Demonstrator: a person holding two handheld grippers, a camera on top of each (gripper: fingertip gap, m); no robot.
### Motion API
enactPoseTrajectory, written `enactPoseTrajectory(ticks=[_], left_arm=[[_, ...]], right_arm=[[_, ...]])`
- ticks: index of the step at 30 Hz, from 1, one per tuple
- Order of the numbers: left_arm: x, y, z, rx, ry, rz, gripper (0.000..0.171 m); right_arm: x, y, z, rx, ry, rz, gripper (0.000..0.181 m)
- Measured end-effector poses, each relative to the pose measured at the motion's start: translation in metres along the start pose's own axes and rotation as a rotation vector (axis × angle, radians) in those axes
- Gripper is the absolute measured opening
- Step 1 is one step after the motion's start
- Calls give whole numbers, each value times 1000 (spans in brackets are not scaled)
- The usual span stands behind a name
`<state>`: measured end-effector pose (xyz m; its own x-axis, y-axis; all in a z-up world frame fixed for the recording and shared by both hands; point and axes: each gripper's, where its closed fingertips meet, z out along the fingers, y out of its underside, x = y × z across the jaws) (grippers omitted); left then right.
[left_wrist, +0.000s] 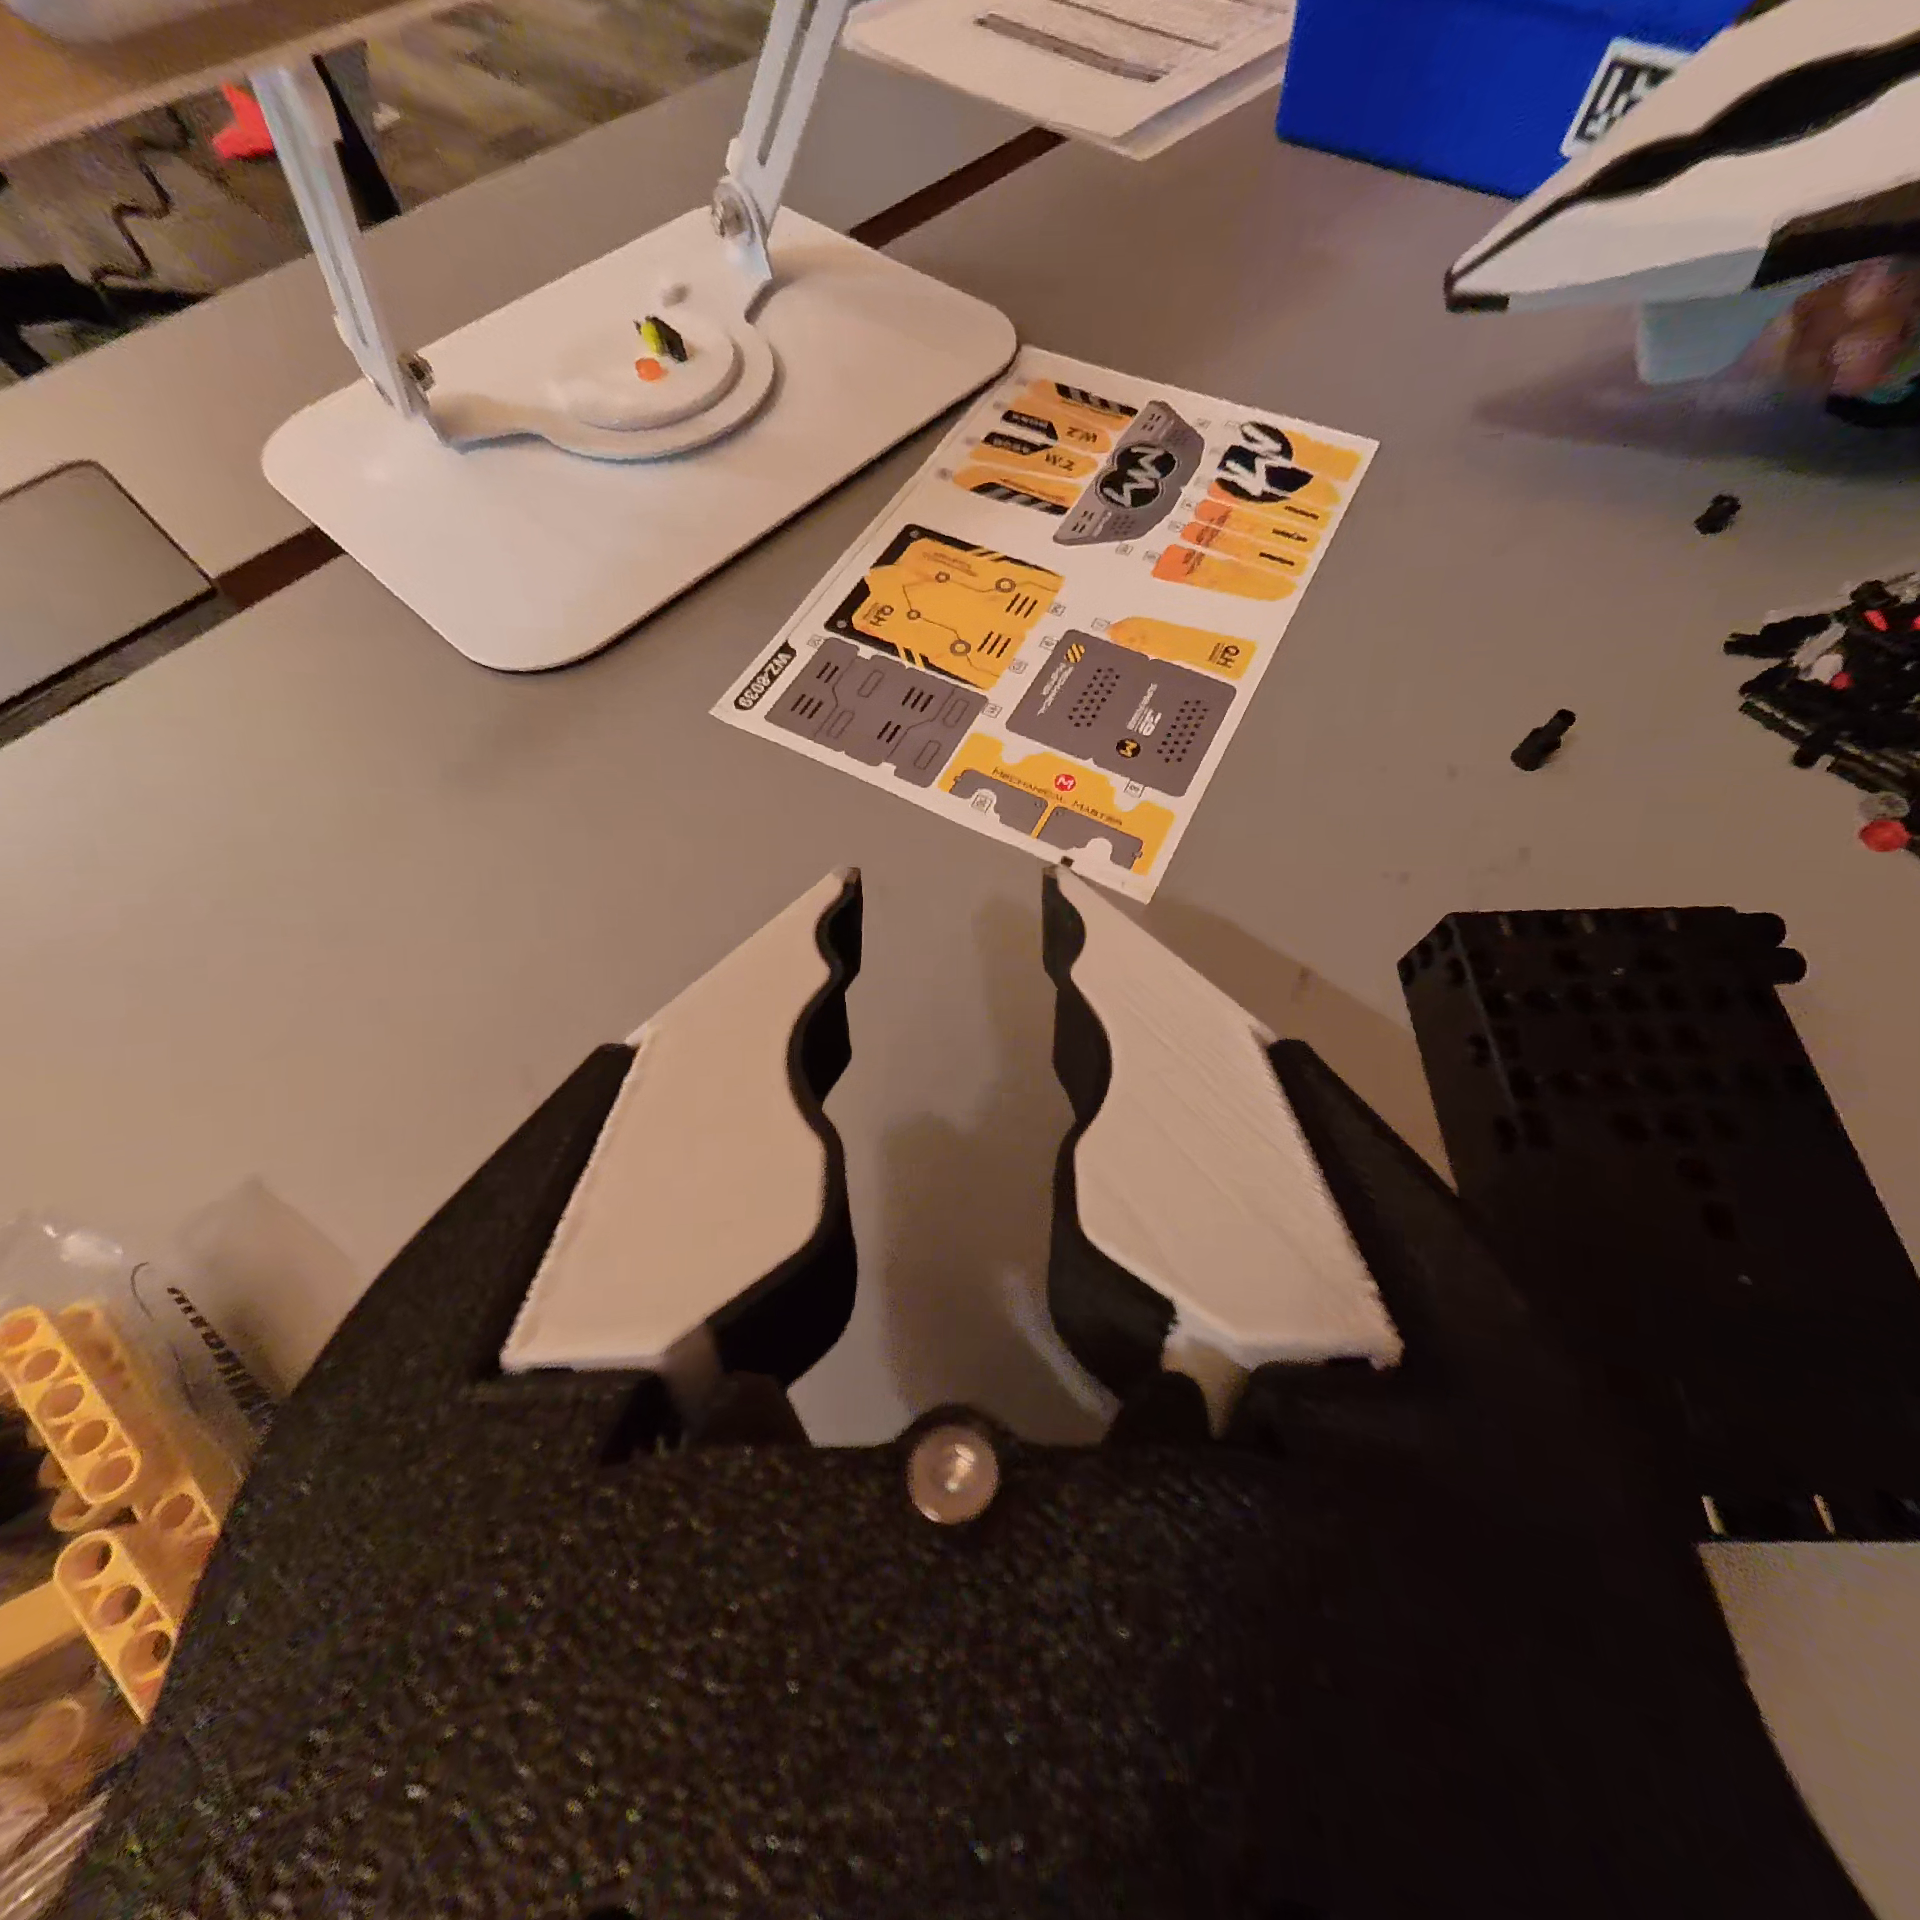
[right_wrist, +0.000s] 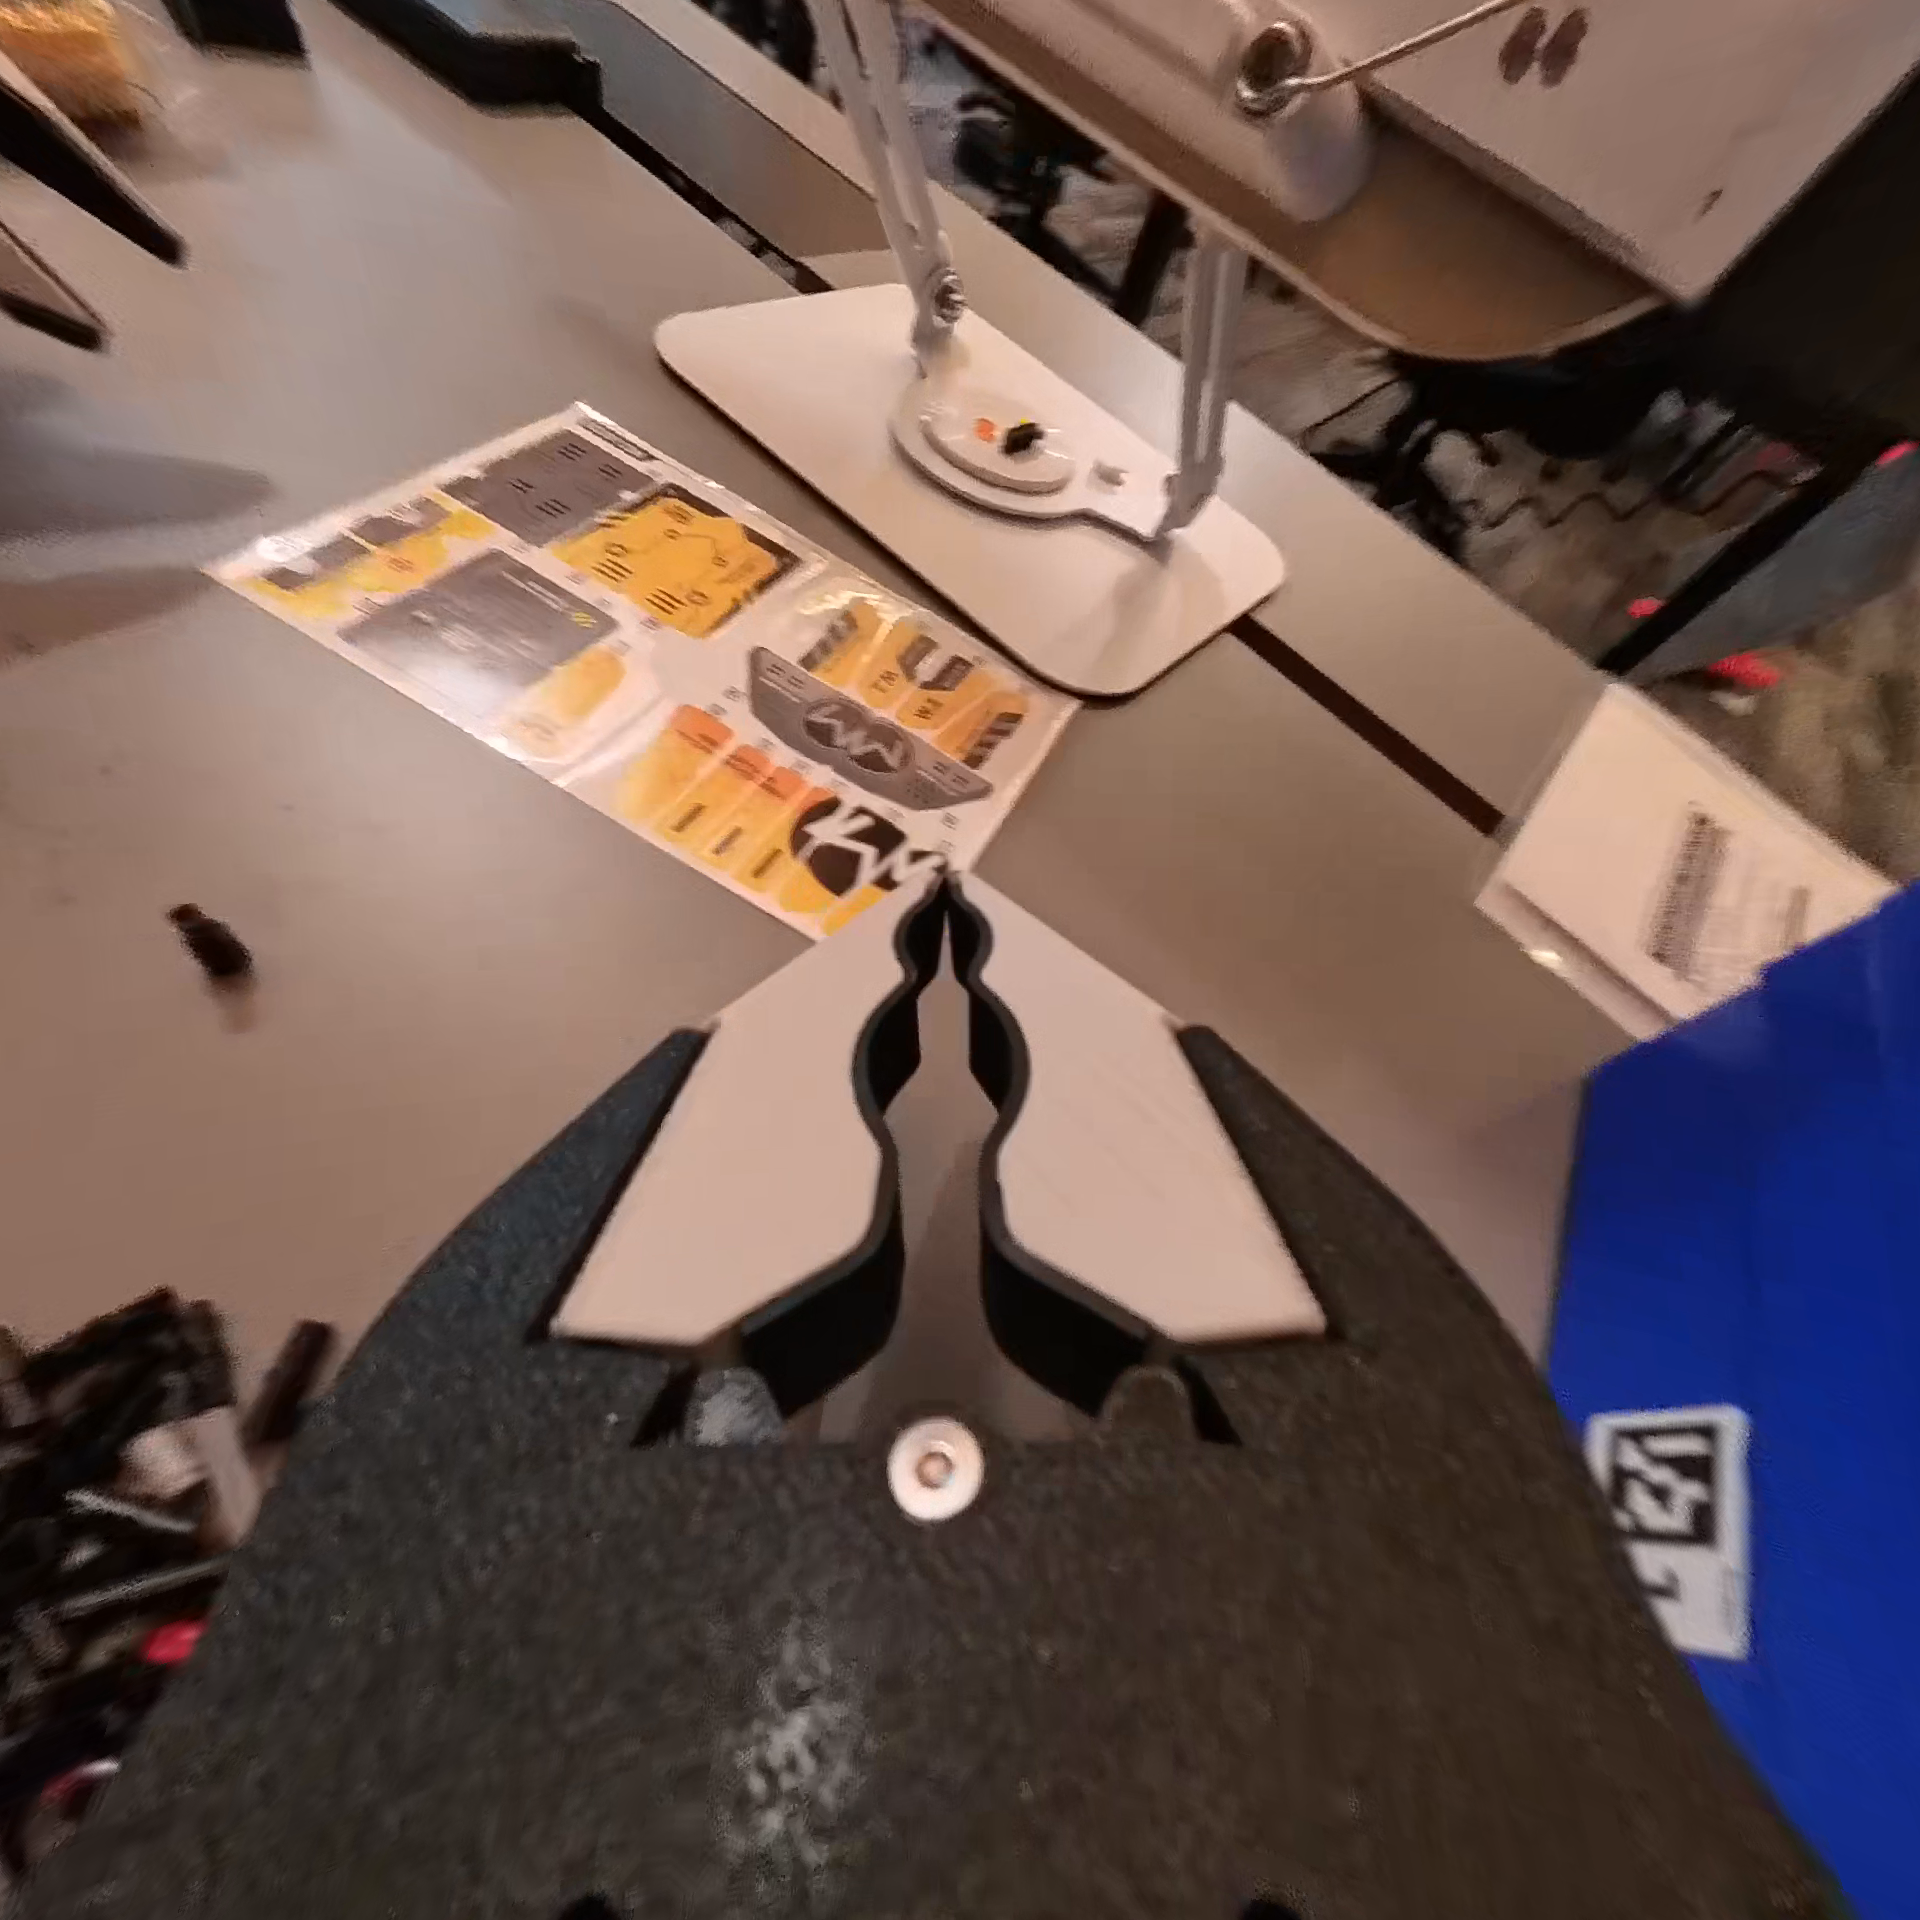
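A sticker sheet (left_wrist: 1049, 613) with yellow, grey and orange decals lies flat on the grey table; it also shows in the right wrist view (right_wrist: 644, 665). My left gripper (left_wrist: 951, 888) is open and empty, its tips just short of the sheet's near edge. My right gripper (right_wrist: 943, 883) is shut with nothing seen between its tips, which sit over the sheet's near corner. It shows in the left wrist view (left_wrist: 1475, 286) at the upper right, above the table. A black perforated brick assembly (left_wrist: 1621, 1122) lies right of my left gripper.
A white stand base (left_wrist: 644, 447) with two arms stands behind the sheet (right_wrist: 987, 520). A pile of small black and red pins (left_wrist: 1839, 675) lies right. Loose black pins (left_wrist: 1543, 740) (right_wrist: 213, 945) lie nearby. A blue box (right_wrist: 1756, 1247) and a bag of yellow beams (left_wrist: 83, 1455) flank the area.
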<state>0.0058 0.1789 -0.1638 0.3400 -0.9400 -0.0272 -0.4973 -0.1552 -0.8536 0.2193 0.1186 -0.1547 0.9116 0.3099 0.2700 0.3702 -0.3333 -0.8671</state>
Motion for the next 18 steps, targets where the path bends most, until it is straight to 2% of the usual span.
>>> enactPoseTrajectory(ticks=[6, 9, 15, 18], left_arm=[[2, 11, 8, -82, -45, 76, 37], [2, 15, 12, -119, -75, 114, 39], [3, 17, 13, -126, -85, 136, 40], [4, 17, 13, -131, -54, 111, 41]], right_arm=[[12, 0, -6, 41, 46, 9, 0], [20, 4, -4, 11, 89, 40, 0], [20, 2, -5, 29, 66, 68, 0], [28, 3, -8, 36, 75, 145, 0]])
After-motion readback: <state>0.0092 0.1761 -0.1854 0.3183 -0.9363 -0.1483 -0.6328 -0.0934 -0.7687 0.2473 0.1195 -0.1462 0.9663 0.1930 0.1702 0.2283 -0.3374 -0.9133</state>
